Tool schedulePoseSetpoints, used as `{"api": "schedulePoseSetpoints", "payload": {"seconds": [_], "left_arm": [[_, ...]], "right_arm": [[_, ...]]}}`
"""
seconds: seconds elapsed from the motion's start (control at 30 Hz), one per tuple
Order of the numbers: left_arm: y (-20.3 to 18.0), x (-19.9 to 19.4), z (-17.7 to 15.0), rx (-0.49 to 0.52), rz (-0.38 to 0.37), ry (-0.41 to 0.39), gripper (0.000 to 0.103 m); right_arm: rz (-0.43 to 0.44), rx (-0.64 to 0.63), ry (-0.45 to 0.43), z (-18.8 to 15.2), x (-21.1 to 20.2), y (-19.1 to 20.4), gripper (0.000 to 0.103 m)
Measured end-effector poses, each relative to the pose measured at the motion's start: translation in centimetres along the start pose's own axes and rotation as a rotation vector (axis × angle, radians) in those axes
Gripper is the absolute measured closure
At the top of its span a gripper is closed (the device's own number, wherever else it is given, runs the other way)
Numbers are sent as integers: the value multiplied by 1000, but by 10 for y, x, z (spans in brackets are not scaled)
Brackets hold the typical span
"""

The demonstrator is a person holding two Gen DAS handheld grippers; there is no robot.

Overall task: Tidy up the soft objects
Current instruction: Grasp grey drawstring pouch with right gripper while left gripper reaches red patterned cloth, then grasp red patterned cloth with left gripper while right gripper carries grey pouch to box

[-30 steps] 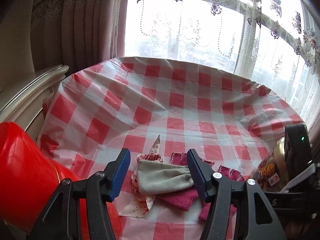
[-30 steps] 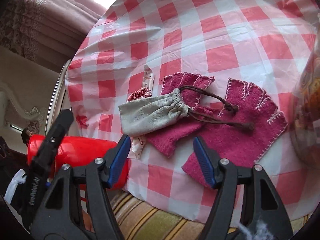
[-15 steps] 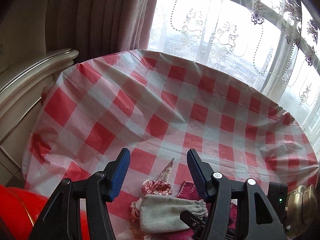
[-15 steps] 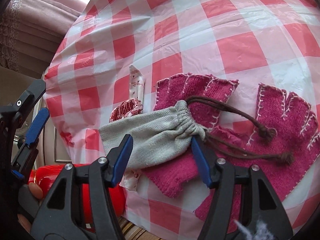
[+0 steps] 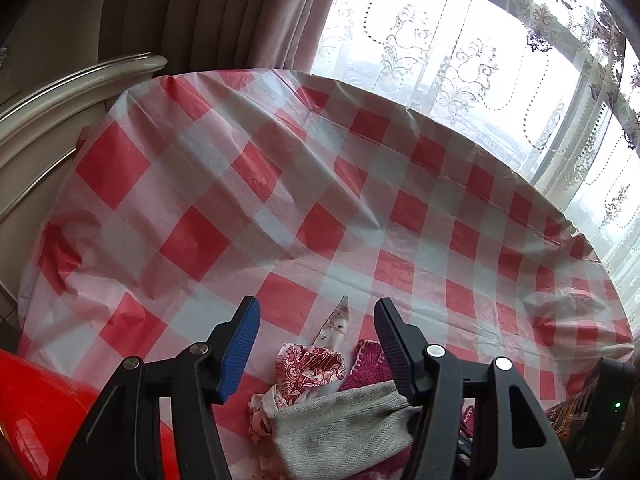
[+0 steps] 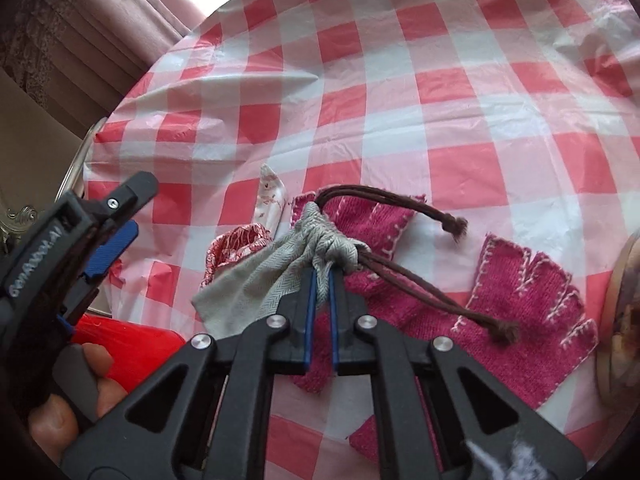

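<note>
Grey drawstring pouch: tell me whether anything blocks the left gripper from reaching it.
Nothing visible does. The left gripper hangs open just above the grey drawstring pouch, with no object between. The right gripper already pinches the pouch's gathered neck.

A home's sitting or dining room: checked tablecloth (image 5: 320, 208), heavy curtains (image 5: 224, 12), embroidered lace sheers (image 5: 460, 52) at a window.
</note>
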State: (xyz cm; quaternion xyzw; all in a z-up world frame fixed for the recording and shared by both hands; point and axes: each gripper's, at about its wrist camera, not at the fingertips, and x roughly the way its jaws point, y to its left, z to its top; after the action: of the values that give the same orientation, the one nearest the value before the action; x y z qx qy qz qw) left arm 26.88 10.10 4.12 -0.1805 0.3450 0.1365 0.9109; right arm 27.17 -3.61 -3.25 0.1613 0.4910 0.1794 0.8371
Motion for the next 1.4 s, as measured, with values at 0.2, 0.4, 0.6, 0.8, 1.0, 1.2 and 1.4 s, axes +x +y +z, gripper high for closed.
{"api": "schedulePoseSetpoints", "payload": {"seconds": [0.2, 0.4, 0.6, 0.8, 1.0, 1.2, 1.4], "left_arm": [[-2, 2, -1, 6, -22, 8, 42], [-5, 29, -16, 43, 23, 117, 42], [-3, 66, -39, 80, 83, 262, 52], [-1, 65, -46, 92, 59, 276, 89], [-10, 34, -45, 101, -4, 204, 89], [-21, -8, -45, 109, -70, 139, 89], [-28, -54, -48, 110, -145, 81, 89]], "right_arm": [[-84, -46, -135, 8, -44, -4, 95], [-125, -85, -204, 11, -72, -7, 95], [-116, -120, -237, 10, -98, -5, 95], [-93, -162, -251, -1, -134, -7, 95], [-72, -184, -266, -27, -183, -20, 95], [-100, -185, -272, -60, -240, -55, 95], [-214, -181, -256, -98, -301, -109, 95]]}}
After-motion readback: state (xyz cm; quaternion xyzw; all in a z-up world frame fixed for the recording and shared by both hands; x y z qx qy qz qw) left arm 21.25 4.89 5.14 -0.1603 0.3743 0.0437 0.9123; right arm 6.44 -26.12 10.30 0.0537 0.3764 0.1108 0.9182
